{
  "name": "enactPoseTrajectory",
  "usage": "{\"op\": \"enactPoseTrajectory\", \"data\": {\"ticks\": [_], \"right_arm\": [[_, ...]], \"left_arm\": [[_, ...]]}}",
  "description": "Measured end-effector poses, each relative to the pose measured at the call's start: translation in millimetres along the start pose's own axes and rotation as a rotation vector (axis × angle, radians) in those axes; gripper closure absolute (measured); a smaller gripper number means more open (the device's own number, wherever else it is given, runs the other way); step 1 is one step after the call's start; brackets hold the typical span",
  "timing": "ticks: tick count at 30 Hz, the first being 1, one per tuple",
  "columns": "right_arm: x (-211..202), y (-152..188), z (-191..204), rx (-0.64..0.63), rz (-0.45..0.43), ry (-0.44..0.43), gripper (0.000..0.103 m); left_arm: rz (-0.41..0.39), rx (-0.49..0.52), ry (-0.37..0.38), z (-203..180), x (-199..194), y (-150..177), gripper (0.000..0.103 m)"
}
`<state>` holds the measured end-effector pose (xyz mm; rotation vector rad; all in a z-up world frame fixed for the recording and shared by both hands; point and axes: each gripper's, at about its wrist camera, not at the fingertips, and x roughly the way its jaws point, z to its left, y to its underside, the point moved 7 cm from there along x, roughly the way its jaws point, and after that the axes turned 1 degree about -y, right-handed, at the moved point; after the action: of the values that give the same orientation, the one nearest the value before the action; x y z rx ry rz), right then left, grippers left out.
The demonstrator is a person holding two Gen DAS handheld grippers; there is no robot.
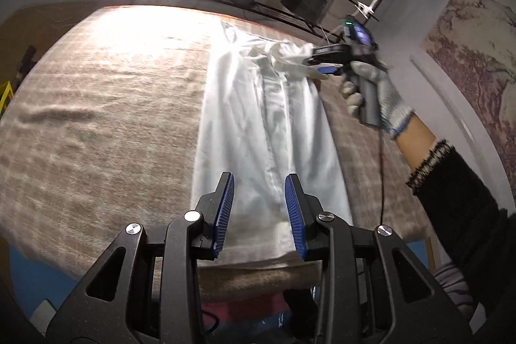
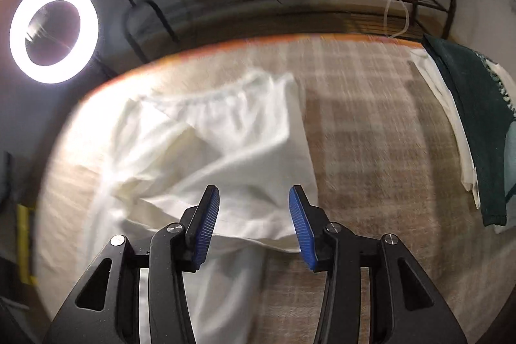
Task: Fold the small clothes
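The white garment [image 1: 258,124] is laid lengthwise on the beige-covered desk [image 1: 96,118]. It is judged light, soft and limp; hems or corners are best pinched. The left tool [image 1: 259,211] and right tool [image 2: 254,221] are spread, nothing pinched.

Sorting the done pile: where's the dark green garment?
In the right wrist view, the dark green garment lies at the table's right edge, over a white cloth.

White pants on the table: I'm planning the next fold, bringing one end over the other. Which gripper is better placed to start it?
Probably the left gripper: its open jaws straddle the near end of the white pants. The right gripper hangs open over the bunched far end.
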<state>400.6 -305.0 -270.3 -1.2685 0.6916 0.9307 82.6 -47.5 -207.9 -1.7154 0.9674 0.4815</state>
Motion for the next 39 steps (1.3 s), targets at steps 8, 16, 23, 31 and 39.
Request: {"op": "enactPoseTrajectory", "data": {"ticks": [8,16,23,31,39], "right_arm": [[10.2,2.9,-9.4,0.080,-0.006,-0.090,0.101],[-13.9,-13.6,-8.8,0.139,-0.098,-0.185,0.102],[-19.5,-27.2,9.3,0.075,-0.123,-0.112,0.102],[-13.8,-55.9,55.2,0.056,-0.108,-0.229,0.102],[48.6,-79.9,90.3,0.167,-0.037,-0.318,0.102]], "left_arm": [[-0.017,-0.004,0.003,-1.6,-4.5,-4.2,0.071],[-0.023,-0.010,0.014,-0.3,-5.6,-5.3,0.071],[-0.023,-0.012,0.029,-0.8,-6.8,-6.3,0.071],[-0.013,-0.035,0.057,-0.4,-6.4,-7.7,0.071],[0.005,-0.083,0.043,13.7,-0.8,-8.3,0.071]]}}
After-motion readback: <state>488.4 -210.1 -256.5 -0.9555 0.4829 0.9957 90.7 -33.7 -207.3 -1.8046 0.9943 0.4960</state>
